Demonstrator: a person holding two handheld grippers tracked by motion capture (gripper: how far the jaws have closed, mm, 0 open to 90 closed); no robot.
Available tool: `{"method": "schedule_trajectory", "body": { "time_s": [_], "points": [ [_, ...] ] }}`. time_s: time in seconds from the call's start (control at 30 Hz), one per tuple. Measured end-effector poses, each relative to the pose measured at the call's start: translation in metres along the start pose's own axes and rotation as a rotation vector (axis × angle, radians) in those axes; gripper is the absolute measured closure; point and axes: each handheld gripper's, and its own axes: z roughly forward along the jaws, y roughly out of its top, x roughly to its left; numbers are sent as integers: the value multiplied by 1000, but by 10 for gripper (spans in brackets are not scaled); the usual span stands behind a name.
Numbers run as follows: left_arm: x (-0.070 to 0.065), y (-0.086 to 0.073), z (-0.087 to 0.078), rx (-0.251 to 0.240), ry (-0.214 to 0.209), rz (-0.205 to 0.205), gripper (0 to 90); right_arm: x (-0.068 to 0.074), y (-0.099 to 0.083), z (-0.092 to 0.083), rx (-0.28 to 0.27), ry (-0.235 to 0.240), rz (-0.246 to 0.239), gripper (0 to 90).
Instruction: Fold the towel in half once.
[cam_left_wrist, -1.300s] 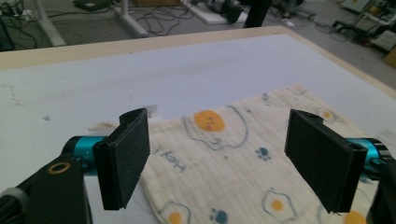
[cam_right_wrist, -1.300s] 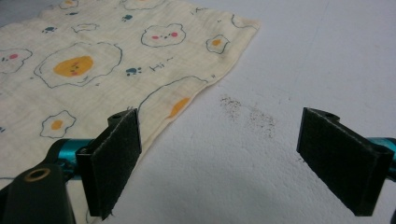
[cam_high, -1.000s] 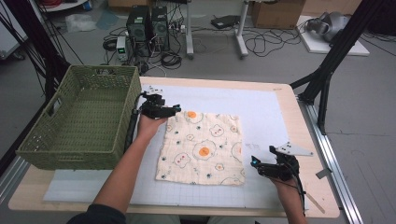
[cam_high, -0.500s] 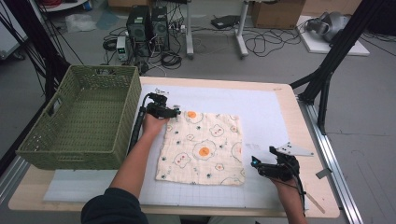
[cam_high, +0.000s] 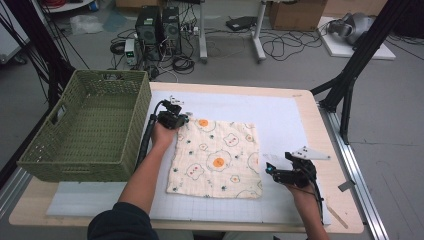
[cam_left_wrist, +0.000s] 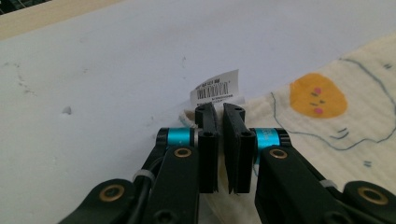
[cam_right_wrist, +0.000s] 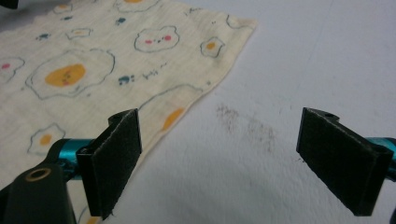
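A: Your left gripper (cam_left_wrist: 218, 122)?
B: Jaws just closed, now pinching the cloth (cam_high: 217, 157) at its far-left corner, by the tag (cam_left_wrist: 215, 87); cloth's flat on the mat (cam_high: 280, 112).
A: Right gripper (cam_right_wrist: 219, 154)?
B: Spread wide, beside cloth's near-right edge.

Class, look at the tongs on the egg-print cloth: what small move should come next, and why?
Probably lift the corner a little. The left tongs, which have just been closing, pinch the cream egg-print cloth at its far left corner beside the white label, while the right tongs stand open at the cloth's right edge.
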Motion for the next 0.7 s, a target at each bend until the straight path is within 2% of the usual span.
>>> {"method": "schedule_trajectory", "body": {
  "time_s": [0.13,0.23,0.37,0.43,0.57,0.67,0.7],
  "points": [
    [4,1,-9,-32,0,-30,844,-11,23,28,48,21,6,124],
    [8,0,-18,-60,-23,-64,844,-15,36,50,97,63,14,125],
    [11,-4,-26,-75,-40,-62,844,-14,46,66,114,96,-23,125],
    [12,-6,-27,-83,-43,-75,844,-14,52,72,84,109,-45,124],
    [14,-5,-30,-95,-44,-88,844,-20,64,86,59,115,-39,125],
    [14,-4,-31,-100,-49,-87,844,-27,73,100,88,77,-39,137],
    [14,-5,-31,-100,-48,-87,844,-31,75,105,93,64,-23,141]
  ]
}}
